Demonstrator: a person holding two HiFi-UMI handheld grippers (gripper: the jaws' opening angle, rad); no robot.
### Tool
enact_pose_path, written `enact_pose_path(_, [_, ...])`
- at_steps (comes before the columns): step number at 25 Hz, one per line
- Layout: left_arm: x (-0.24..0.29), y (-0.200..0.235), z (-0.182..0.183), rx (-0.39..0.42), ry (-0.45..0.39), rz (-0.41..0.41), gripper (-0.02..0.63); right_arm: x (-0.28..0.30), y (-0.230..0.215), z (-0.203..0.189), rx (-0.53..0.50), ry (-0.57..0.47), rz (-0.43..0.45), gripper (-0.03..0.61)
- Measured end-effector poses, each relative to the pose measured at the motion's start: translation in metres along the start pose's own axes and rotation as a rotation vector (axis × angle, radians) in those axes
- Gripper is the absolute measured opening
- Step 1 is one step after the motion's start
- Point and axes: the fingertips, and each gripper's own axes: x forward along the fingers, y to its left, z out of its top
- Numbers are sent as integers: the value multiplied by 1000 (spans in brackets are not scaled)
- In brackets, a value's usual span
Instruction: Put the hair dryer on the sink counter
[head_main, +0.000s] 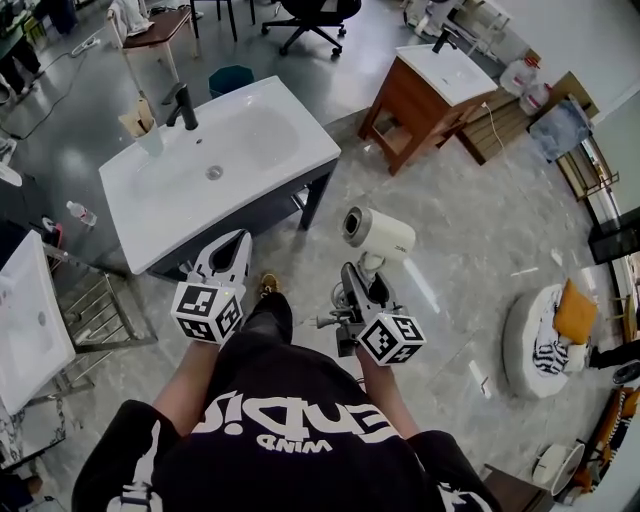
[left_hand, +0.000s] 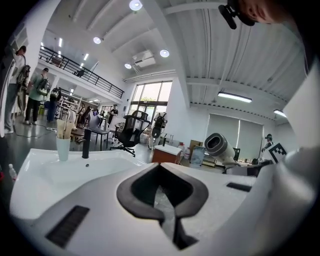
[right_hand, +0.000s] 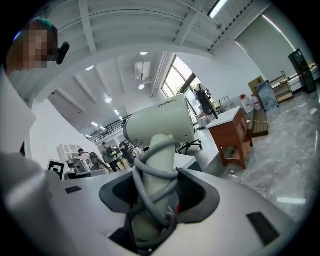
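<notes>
My right tongs (head_main: 362, 283) are clamped on the handle of the hair dryer (head_main: 380, 232). They pinch over the cord (right_hand: 150, 172) coiled round it, so the cable can't dangle or snag. The barrel stands upright above the jaws, out over the floor (head_main: 450, 250) and not yet on the sink tabletop (head_main: 150, 215), which lies ahead to my left. My left tongs (head_main: 232, 252) are pressed together on nothing, near the tabletop's front edge; I judge they are simply kept clear.
</notes>
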Motion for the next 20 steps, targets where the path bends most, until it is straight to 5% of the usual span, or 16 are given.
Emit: enact_pose_path(20, [170,110,61,13,59,-10,8,207,-33,66,-12,53,34,215])
